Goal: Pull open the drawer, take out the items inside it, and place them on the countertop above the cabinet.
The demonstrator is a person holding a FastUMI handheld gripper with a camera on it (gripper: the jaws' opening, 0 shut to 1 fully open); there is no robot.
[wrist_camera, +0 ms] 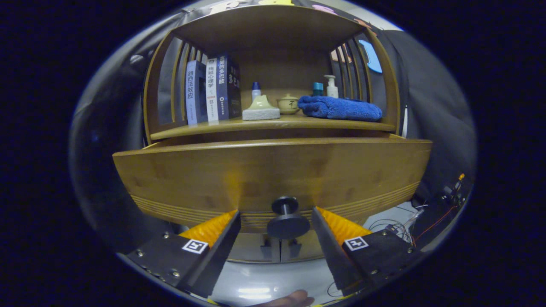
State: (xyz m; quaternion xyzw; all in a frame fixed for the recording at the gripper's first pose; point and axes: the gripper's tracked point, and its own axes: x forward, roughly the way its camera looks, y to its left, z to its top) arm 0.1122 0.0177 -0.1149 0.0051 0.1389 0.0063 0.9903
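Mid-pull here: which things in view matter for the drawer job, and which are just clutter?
Job: drawer, pulled out; its knob between the open hand-held gripper fingers, untouched; countertop.
Clutter: books, blue towel, pump bottle, lidded pot, cables.

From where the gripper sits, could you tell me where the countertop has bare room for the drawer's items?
Bare strip along the countertop front edge, widest ahead of the books. Small gap between books and white block. Crowded from there right: jar, bottles, blue towel. Gripper is open, fingers flanking the drawer knob.
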